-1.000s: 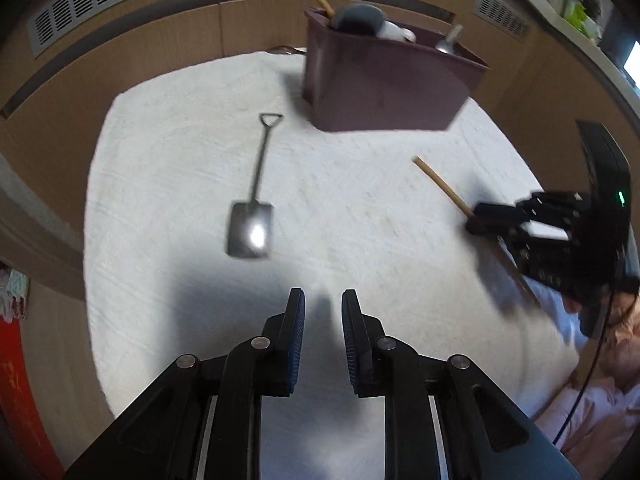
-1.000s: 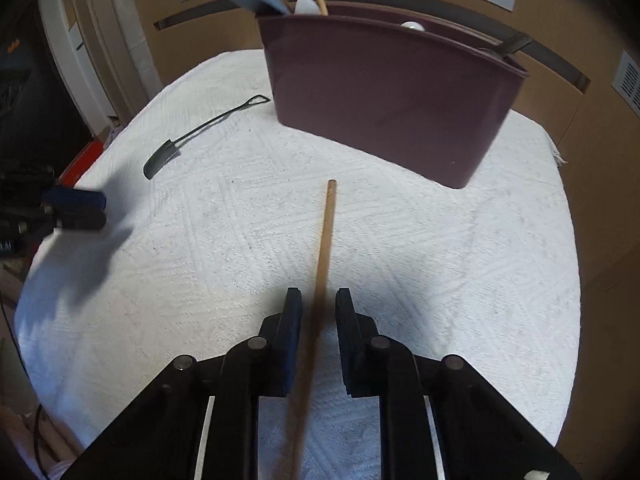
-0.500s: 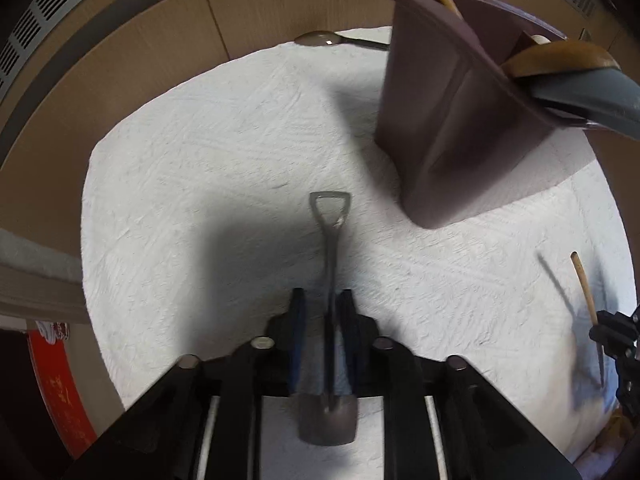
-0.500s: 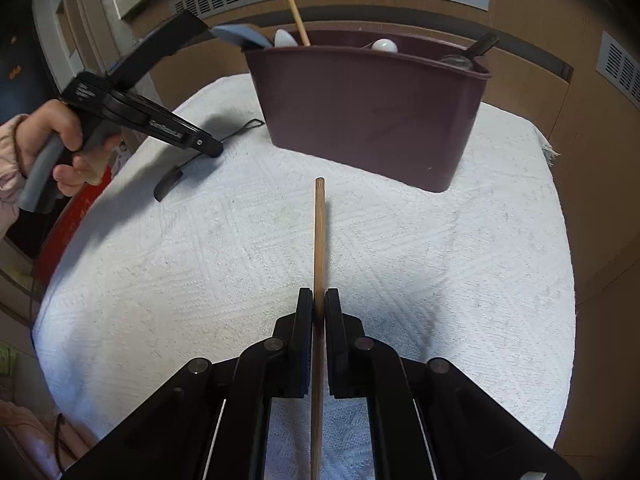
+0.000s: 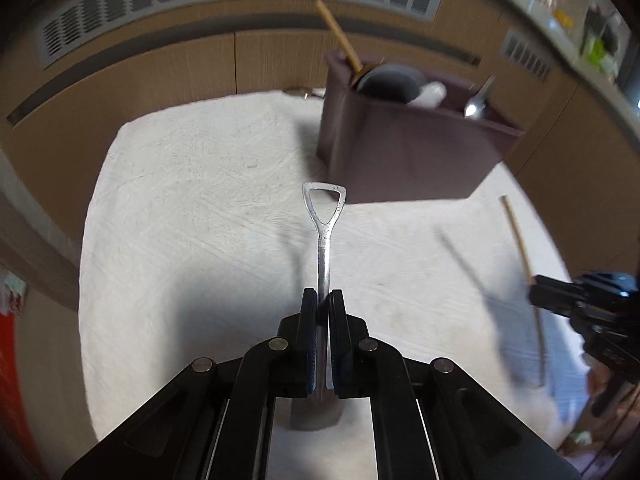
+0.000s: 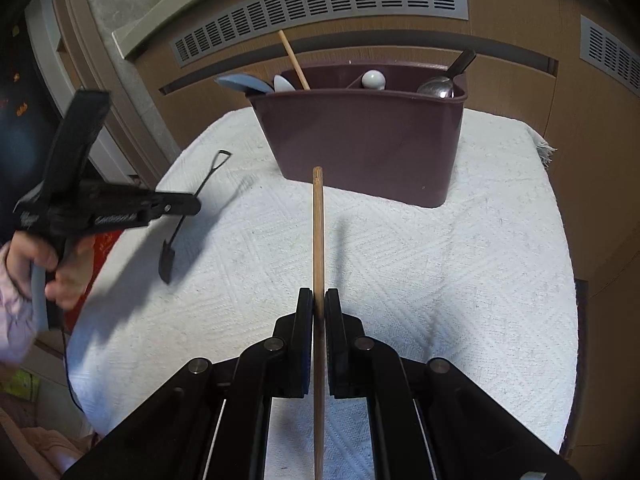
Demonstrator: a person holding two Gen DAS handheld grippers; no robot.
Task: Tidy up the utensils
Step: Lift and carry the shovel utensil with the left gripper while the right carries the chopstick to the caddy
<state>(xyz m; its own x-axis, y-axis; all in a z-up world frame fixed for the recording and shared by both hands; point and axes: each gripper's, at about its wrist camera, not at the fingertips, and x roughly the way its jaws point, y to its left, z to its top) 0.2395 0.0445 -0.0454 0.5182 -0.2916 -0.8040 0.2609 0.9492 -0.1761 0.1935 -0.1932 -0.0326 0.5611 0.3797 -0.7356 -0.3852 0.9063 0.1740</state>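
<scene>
A second ago the left gripper point(image 5: 323, 300) hung open over bare cloth, with the spoon point(image 5: 323, 248) lying flat well ahead of it. Now its fingers are pressed onto the spoon's shaft, and the spoon is lifted clear of the cloth point(image 5: 192, 208), loop handle pointing toward the caddy point(image 5: 408, 152) and shovel-shaped bowl hanging below the fingers. In the right view the spoon point(image 6: 180, 224) slants in the air with its shadow on the cloth beneath. The right gripper point(image 6: 318, 304) was spread loosely around the chopstick point(image 6: 318, 232) a second ago; now it pinches the stick tightly, and the stick's tip points at the caddy's point(image 6: 360, 140) front wall, short of touching it.

The caddy stands toward the far edge of the cloth, already holding a second chopstick point(image 6: 294, 60), several spoons and a dark-handled utensil. Open cloth lies between both grippers and the caddy. The right edge of the cloth point(image 6: 520, 240) ends in a fringed corner beside the caddy; beyond the edges are wooden panels point(image 6: 520, 72) with vents. One more spoon point(image 5: 298, 91) lies at the cloth's far edge, left of the caddy.
</scene>
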